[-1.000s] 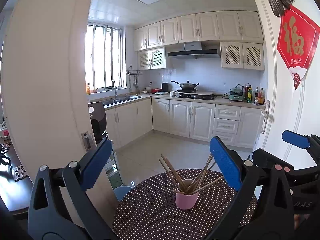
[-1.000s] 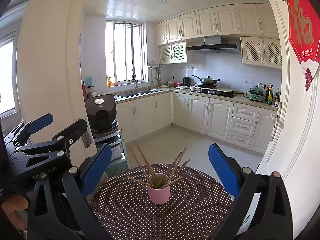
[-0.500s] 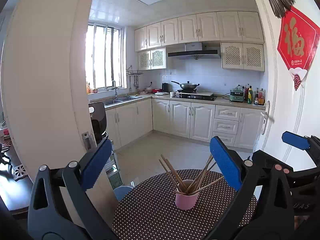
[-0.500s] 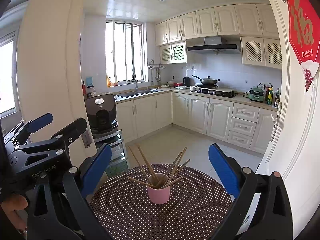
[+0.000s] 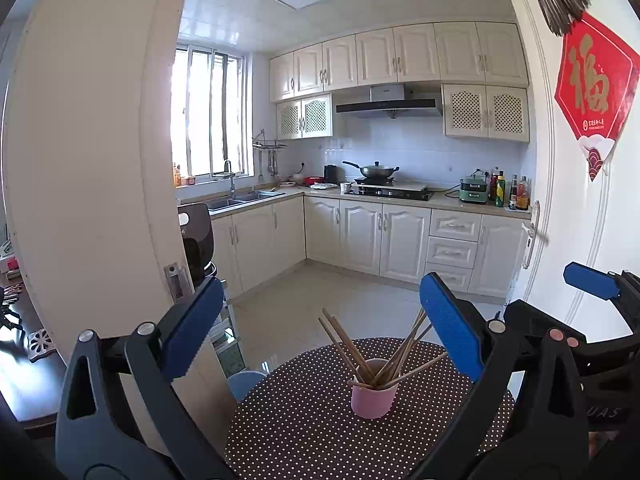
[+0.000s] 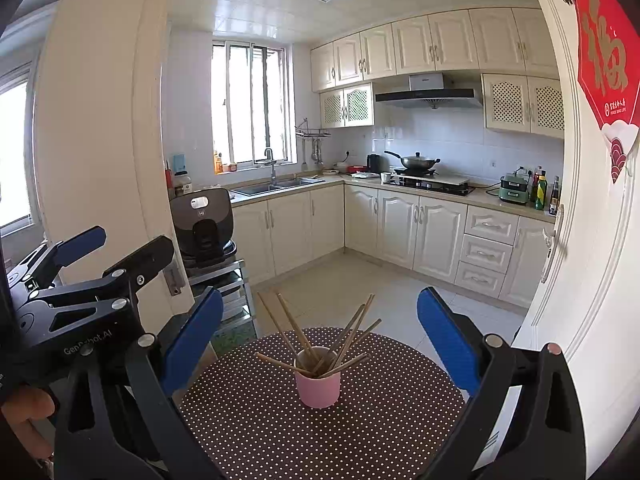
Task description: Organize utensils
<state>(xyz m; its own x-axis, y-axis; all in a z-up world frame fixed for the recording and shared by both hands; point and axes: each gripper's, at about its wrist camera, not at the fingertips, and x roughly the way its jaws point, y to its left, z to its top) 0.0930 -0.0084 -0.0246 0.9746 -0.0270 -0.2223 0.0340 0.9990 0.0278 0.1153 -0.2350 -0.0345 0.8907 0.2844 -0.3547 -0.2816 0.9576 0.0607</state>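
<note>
Standing upright near the middle of a round table (image 6: 248, 436) covered in a dark polka-dot cloth, a pink cup (image 6: 318, 385) is holding a loose bunch of wooden chopsticks (image 6: 344, 340) that are fanning outward over its rim. Hovering above the near edge, the left hand-held gripper (image 5: 320, 332) and the right hand-held gripper (image 6: 320, 332) are both gaping wide with nothing between their blue pads, each well apart from the cup. In the right wrist view the left hand-held gripper's black frame is showing at the left edge, with a fingertip (image 6: 28, 406) of the person curling below it.
</note>
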